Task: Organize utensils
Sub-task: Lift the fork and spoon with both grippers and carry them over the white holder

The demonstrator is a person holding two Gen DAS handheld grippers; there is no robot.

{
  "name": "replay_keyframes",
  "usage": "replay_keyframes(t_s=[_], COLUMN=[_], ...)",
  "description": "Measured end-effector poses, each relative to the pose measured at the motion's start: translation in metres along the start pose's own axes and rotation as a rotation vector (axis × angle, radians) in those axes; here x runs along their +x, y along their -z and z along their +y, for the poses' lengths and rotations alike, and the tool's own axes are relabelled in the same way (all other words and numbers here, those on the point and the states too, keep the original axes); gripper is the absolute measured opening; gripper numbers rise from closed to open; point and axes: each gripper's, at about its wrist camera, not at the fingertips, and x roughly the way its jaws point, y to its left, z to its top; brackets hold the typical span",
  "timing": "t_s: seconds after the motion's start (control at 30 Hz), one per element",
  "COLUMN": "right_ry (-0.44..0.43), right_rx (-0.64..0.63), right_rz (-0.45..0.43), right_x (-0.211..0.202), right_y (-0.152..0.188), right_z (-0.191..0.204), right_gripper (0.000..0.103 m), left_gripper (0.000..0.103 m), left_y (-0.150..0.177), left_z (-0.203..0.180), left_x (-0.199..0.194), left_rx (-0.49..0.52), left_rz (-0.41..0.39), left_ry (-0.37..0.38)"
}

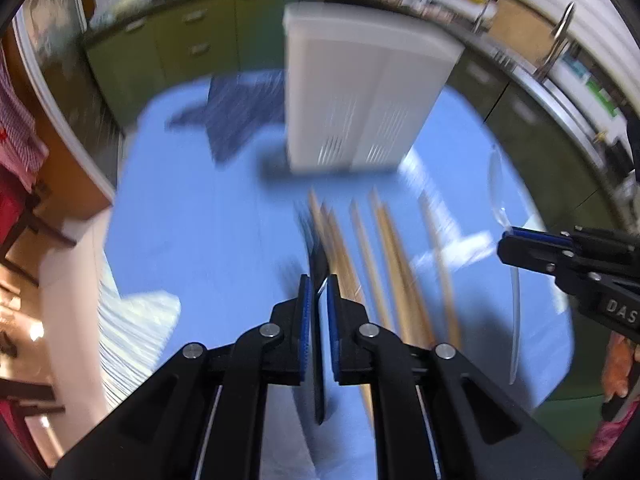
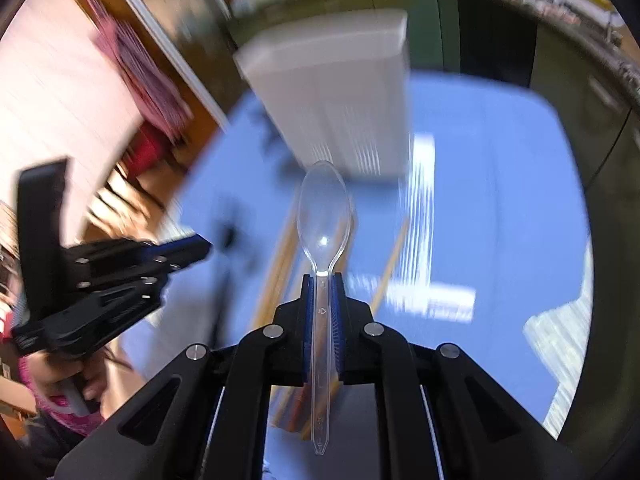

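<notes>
The clear spoon [image 2: 323, 216] is light, thin plastic, likely slippery and brittle; the right gripper [image 2: 322, 280] has its fingers clamped on the handle just below the bowl, lifted above the blue bench [image 2: 500, 200]. The left gripper [image 1: 317, 284] pinches a dark flat utensil [image 1: 318, 360] beside chopsticks [image 1: 384, 248], near the white tray [image 1: 360, 92].

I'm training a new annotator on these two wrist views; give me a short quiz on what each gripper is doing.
1. True or false: the right gripper is shut on a clear plastic spoon.
2. What does the left gripper hold? A) a wooden chopstick B) a flat black utensil C) nothing
3. Fill in: the white tray stands on a ___ table cover.

Key: 1 true; 2 B, the flat black utensil sits between its pads, wooden chopsticks lie below; 3 blue.
</notes>
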Motion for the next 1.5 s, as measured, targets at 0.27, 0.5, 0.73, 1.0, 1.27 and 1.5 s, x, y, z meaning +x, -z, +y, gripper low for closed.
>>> replay_keyframes(t_s=[0.27, 0.5, 0.73, 1.0, 1.27, 1.5], right_ry=[0.004, -0.021, -0.025, -0.021, -0.025, -0.023], right_rx=[-0.032, -0.038, -0.01, -0.021, -0.019, 0.007], right_rz=[-0.362, -0.39, -0.332, -0.294, -0.293, -0.428], right_x=[-0.094, -0.104, -0.099, -0.089, -0.091, -0.101], right_y=[-0.039, -0.057, -0.062, -0.057, -0.053, -0.072], right_z=[0.011, 0.004, -0.025, -0.024, -0.025, -0.027], right_gripper=[0.009, 0.009, 0.009, 0.009, 0.009, 0.009], left_gripper=[0.008, 0.008, 0.022, 0.022, 0.009, 0.009], left_y=[-0.079, -0.109, -0.027, 0.017, 0.02, 0.0], left_z=[-0.009, -0.011, 0.014, 0.022, 0.009, 0.009], left_x=[-0.069, -0.039, 0.051, 0.101, 0.104, 0.067], left_rx=[0.017, 0.038, 0.036, 0.01, 0.047, 0.016], left_rz=[-0.259, -0.147, 0.182, 0.29, 0.278, 0.138], left_ry=[0.025, 0.012, -0.052, -0.093, -0.095, -0.061])
